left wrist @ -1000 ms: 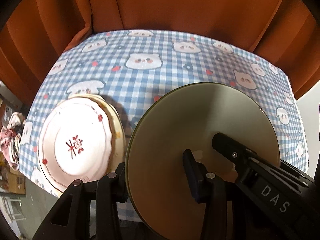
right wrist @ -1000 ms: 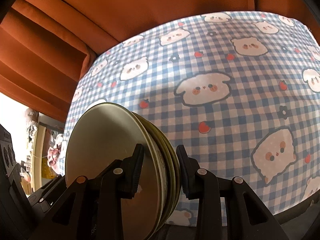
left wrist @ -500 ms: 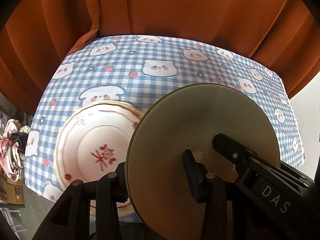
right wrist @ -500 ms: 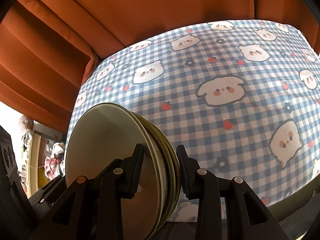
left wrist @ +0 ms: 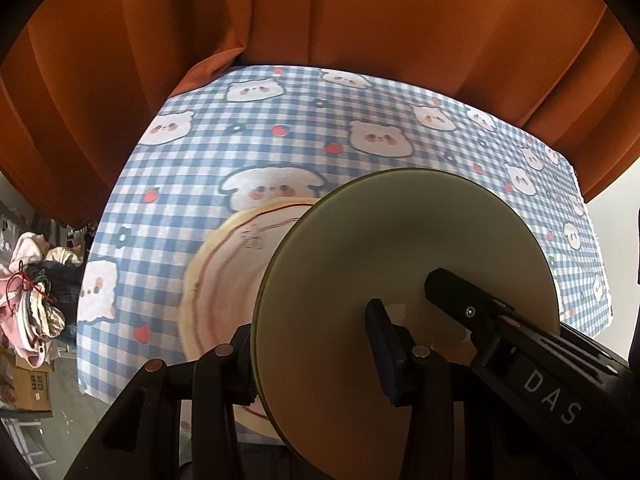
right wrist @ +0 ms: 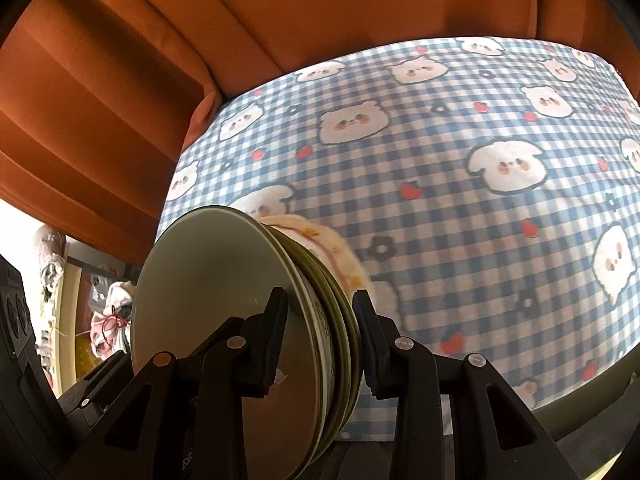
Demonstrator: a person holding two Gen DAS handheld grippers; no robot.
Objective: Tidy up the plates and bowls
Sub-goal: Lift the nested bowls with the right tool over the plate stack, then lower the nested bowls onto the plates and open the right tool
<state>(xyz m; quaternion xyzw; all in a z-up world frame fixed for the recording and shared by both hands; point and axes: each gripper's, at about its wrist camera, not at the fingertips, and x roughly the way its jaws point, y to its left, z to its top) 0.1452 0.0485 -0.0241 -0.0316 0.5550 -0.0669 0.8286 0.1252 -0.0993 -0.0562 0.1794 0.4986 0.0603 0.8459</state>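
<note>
Blue checked bear-print tablecloth (left wrist: 280,128): left gripper (left wrist: 316,344) and right gripper (right wrist: 320,336) each pinch the stack of olive-rimmed ceramic bowls (right wrist: 224,304); keep level, lower centred onto pink-and-cream scalloped plate (left wrist: 232,264) at 9 o'clock.

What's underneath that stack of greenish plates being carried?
Under the green plate stack lies a cream plate with red trim on the checked tablecloth. Its right part is covered.

Left tool (left wrist: 312,352): angled steeply down, jaws clamped across a plate stack.
Right tool (right wrist: 320,340): angled down, clamped likewise.
</note>
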